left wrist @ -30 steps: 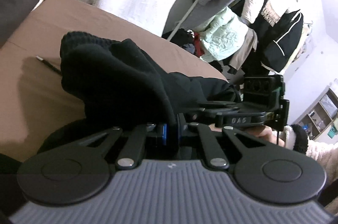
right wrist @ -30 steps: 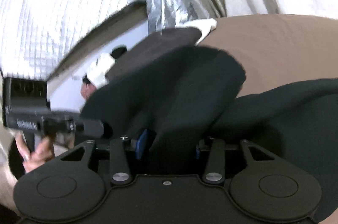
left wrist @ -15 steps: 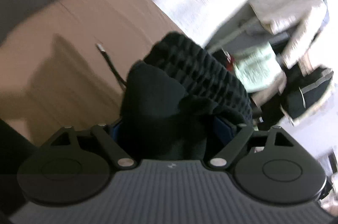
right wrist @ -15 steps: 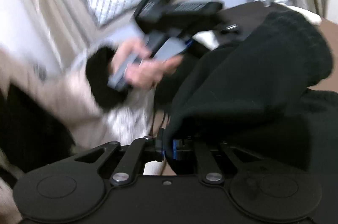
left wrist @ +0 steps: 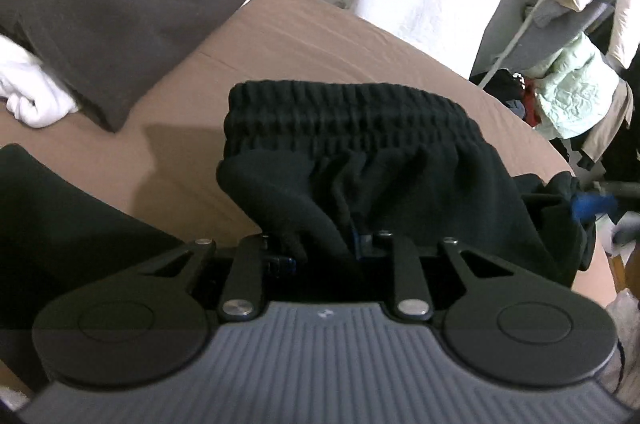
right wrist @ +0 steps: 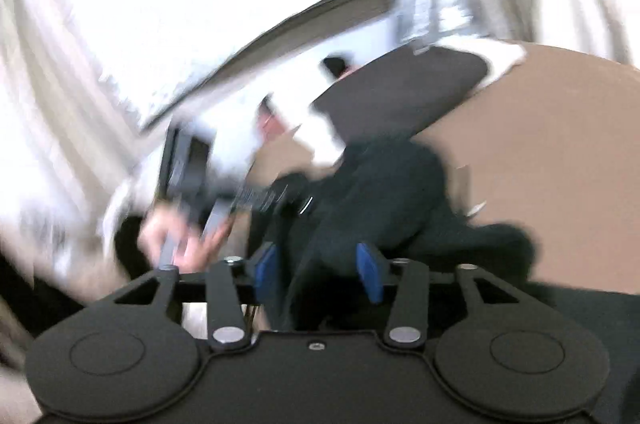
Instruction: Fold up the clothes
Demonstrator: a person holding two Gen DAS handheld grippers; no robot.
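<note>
Right now my left gripper (left wrist: 324, 248) is closing its jaws on a fold of the black sweatpants (left wrist: 360, 152), just below their ribbed elastic waistband (left wrist: 340, 112); the pads already pinch the cloth. The sweatpants sit bunched on the brown bedsheet (left wrist: 320, 36), near its middle, with a folded dark grey garment (left wrist: 112, 16) and a white cloth (left wrist: 32, 96) farther back on that sheet. My right gripper (right wrist: 318, 266) is opening, its blue pads (right wrist: 366, 264) standing apart with black cloth loose between them, not pressed. That view is blurred.
</note>
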